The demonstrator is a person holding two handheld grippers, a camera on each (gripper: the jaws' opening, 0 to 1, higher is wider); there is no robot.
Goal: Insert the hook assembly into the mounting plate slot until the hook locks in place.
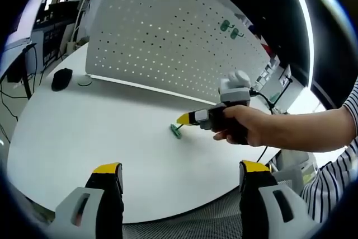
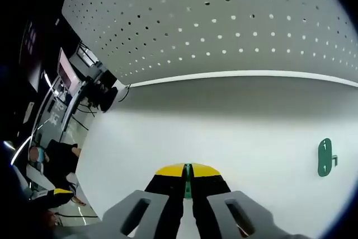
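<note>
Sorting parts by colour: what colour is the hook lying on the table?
Green; the hook shows best in the right gripper view.

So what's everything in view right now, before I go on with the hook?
table: one, white, under everything
pegboard: one, white, upright on the table
mounted hooks: two, green, on the pegboard
loose hook: one, green, flat on the table
held hook: one, green, between the right gripper's jaws
mouse: one, black, on the table beside the pegboard
left gripper: one, black with yellow tips, open, empty
right gripper: one, same colours, shut on the held hook
hand: one, holding the right gripper
</note>
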